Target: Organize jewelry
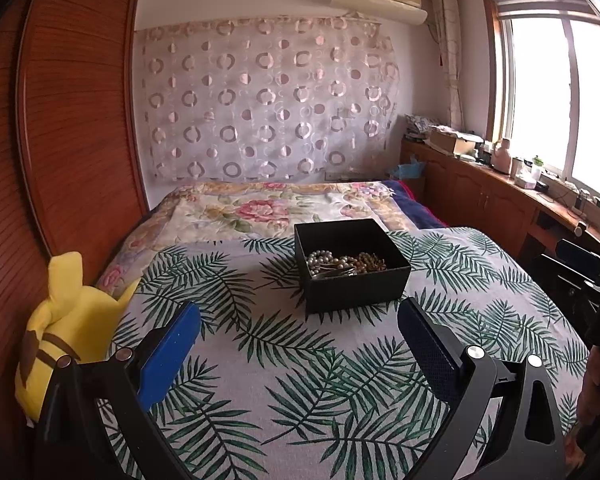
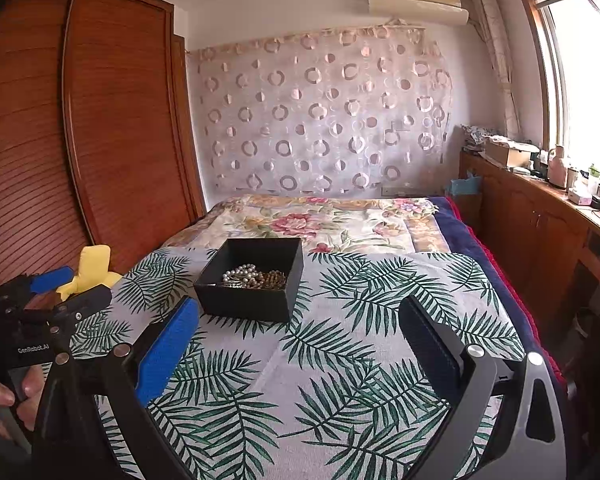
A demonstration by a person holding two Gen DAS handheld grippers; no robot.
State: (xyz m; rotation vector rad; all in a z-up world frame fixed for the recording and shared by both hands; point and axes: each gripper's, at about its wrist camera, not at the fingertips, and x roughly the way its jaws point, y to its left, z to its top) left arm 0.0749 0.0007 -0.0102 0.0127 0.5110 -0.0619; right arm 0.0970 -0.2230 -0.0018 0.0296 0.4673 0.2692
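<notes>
A black open box (image 1: pixel 354 284) stands on the leaf-print cloth (image 1: pixel 284 360) on the bed. It holds a pearl necklace (image 1: pixel 322 261) and brownish beaded jewelry (image 1: pixel 370 262) tangled together. My left gripper (image 1: pixel 300 320) is open and empty, just short of the box. In the right wrist view the box (image 2: pixel 248 300) sits ahead and to the left, with the pearls (image 2: pixel 240 272) inside. My right gripper (image 2: pixel 300 316) is open and empty, near the box's right side. The left gripper (image 2: pixel 66 284) shows at the left edge there.
A yellow plush toy (image 1: pixel 68 332) lies at the bed's left edge by the wooden wardrobe (image 1: pixel 68 120). A floral quilt (image 1: pixel 268 210) covers the far bed. A wooden cabinet (image 1: pixel 496 196) with clutter runs under the window on the right.
</notes>
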